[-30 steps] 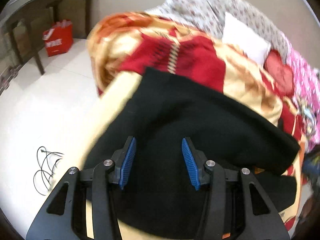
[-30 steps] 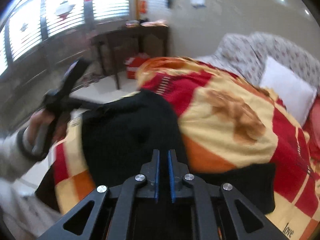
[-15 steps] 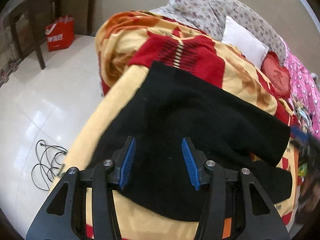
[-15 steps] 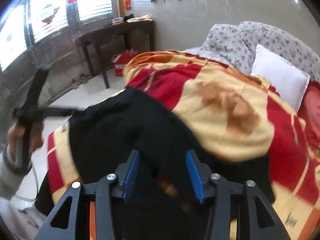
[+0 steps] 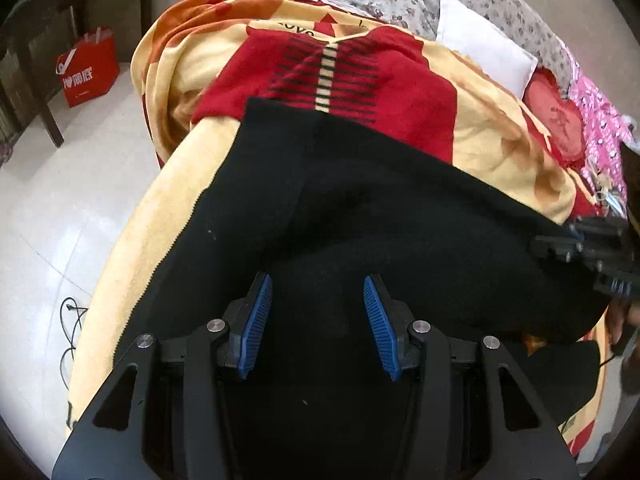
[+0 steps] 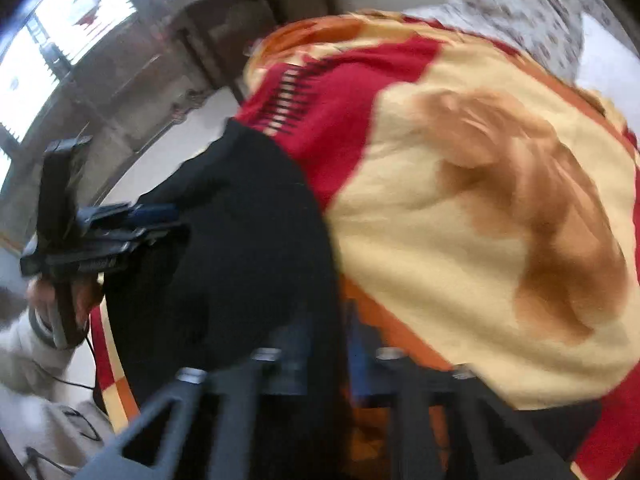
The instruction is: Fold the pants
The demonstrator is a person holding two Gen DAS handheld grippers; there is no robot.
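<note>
The black pants (image 5: 360,220) lie spread across the red-and-yellow blanket (image 5: 480,128) on the bed, near its foot edge. The left gripper (image 5: 318,320) hovers over them, jaws apart and nothing pinched. The right gripper (image 6: 324,360) is blurred — its jaws have just been closing and now stand together at the pants' edge, though whether fabric is caught between them cannot be told.

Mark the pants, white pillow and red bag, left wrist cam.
black pants (image 5: 400,216): left wrist view, middle of the spread fabric.
white pillow (image 5: 484,50): left wrist view, centre of its face.
red bag (image 5: 86,68): left wrist view, printed front.
</note>
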